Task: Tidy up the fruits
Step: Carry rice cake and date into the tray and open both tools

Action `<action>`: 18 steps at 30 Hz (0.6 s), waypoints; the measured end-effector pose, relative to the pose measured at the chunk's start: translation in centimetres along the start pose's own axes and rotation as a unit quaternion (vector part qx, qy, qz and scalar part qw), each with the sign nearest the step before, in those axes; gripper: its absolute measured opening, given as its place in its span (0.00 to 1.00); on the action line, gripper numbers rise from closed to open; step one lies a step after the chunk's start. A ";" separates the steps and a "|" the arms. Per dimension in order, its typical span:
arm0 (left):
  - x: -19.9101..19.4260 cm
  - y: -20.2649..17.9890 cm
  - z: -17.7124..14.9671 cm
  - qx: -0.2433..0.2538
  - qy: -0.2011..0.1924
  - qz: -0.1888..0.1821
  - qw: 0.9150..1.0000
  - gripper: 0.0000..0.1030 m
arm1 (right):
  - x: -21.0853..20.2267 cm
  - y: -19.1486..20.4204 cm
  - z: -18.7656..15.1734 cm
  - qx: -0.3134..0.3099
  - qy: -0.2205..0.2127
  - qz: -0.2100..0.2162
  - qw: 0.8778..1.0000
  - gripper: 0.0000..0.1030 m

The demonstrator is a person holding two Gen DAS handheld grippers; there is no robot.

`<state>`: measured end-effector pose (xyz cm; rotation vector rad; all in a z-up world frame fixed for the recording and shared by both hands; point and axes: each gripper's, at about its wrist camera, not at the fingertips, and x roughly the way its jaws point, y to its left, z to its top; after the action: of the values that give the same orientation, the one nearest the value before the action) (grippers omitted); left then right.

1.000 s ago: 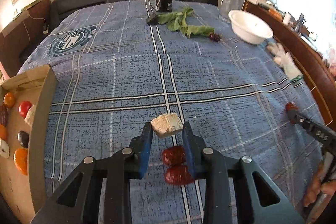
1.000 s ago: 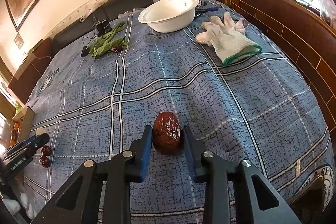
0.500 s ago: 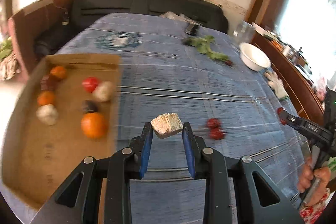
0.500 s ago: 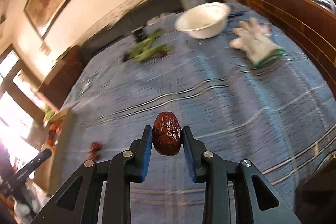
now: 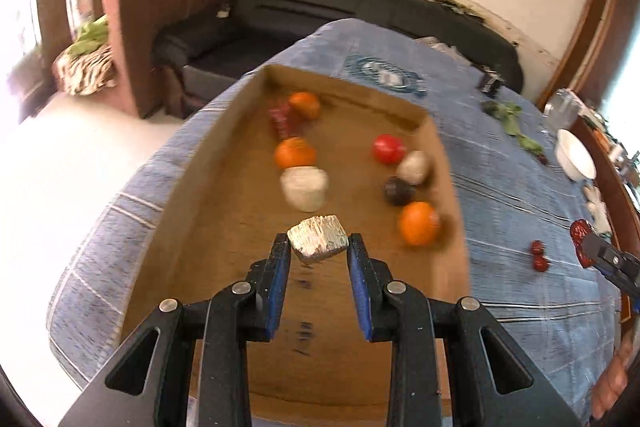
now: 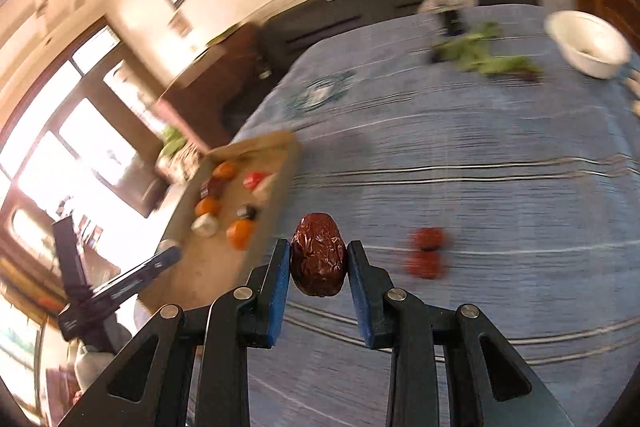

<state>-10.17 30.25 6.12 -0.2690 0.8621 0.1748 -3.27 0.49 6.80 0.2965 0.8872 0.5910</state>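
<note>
The left gripper (image 5: 318, 247), clamped on a pale chunk (image 5: 318, 238), hangs directly above the cardboard tray (image 5: 448, 163), while the right gripper (image 6: 319, 259), pinching an upright date (image 6: 319, 254), is well right of it.

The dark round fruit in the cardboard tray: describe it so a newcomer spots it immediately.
On the blue bedspread lies a shallow cardboard tray. Along its right wall, between a pale lump and an orange, sits the dark round fruit, the tray's only near-black piece.
</note>
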 end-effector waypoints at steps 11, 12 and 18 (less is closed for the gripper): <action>2.9 2.5 1.1 -0.016 0.033 0.015 0.999 0.27 | 8.1 8.7 -1.8 -0.087 0.058 0.025 0.994 0.31; 3.1 2.7 1.1 -0.017 0.035 0.016 0.999 0.27 | 8.5 9.0 -1.9 -0.091 0.062 0.023 0.994 0.31; 3.7 3.8 1.0 -0.037 0.037 0.006 0.999 0.27 | 11.7 10.8 -2.6 -0.122 0.076 -0.003 0.990 0.31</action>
<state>-8.08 34.35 3.31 -0.3417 0.9312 0.2091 -3.50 16.15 2.86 0.0289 0.9502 0.7164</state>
